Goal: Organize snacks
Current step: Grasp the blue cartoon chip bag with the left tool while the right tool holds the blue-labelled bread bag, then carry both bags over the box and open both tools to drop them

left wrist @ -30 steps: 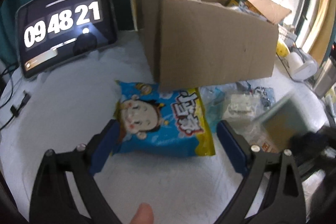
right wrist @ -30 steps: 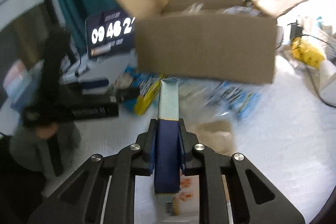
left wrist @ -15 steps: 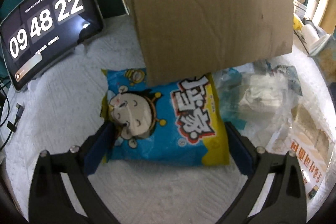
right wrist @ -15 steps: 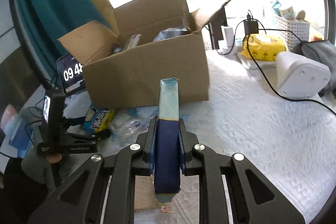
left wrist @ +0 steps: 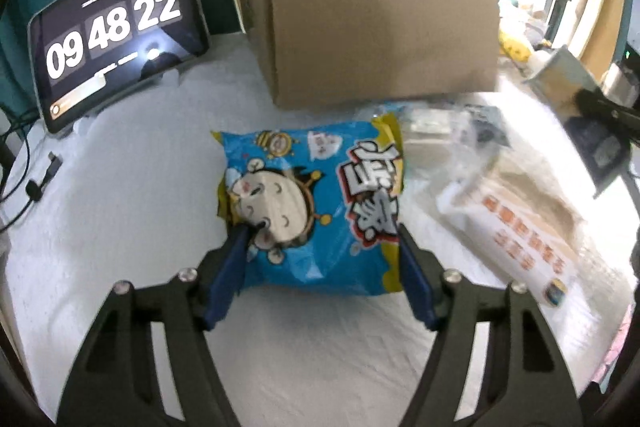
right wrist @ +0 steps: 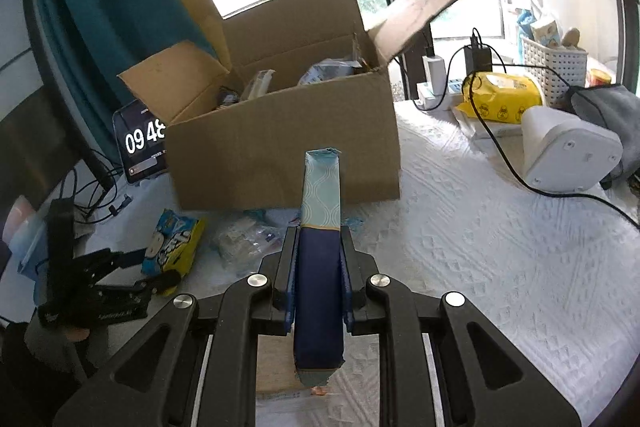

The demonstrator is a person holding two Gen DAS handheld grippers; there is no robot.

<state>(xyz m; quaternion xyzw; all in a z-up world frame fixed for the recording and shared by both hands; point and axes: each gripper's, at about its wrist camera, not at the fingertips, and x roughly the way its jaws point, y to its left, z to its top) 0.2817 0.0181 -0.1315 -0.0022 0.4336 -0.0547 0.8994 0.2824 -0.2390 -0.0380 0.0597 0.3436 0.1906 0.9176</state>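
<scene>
My left gripper (left wrist: 320,247) is shut on a blue snack bag (left wrist: 316,199) with a cartoon face; its fingers squeeze the bag's near end on the white tablecloth. My right gripper (right wrist: 319,247) is shut on a flat navy and pale-teal snack packet (right wrist: 320,227), held upright above the table in front of the open cardboard box (right wrist: 288,147). The box (left wrist: 380,35) holds several snacks. In the right wrist view the left gripper (right wrist: 120,267) and blue bag (right wrist: 172,243) show at lower left. The held packet (left wrist: 592,131) shows at the far right of the left wrist view.
A tablet clock (left wrist: 116,35) stands left of the box. Clear-wrapped snacks (left wrist: 444,131) and a white packet with orange print (left wrist: 520,219) lie right of the blue bag. A white device (right wrist: 568,151), cables, a yellow pack (right wrist: 500,99) and a white basket (right wrist: 556,67) sit at the right.
My left gripper has closed in on the blue bag, creasing it. My right gripper has lifted the packet and swung right, now facing the box from higher up.
</scene>
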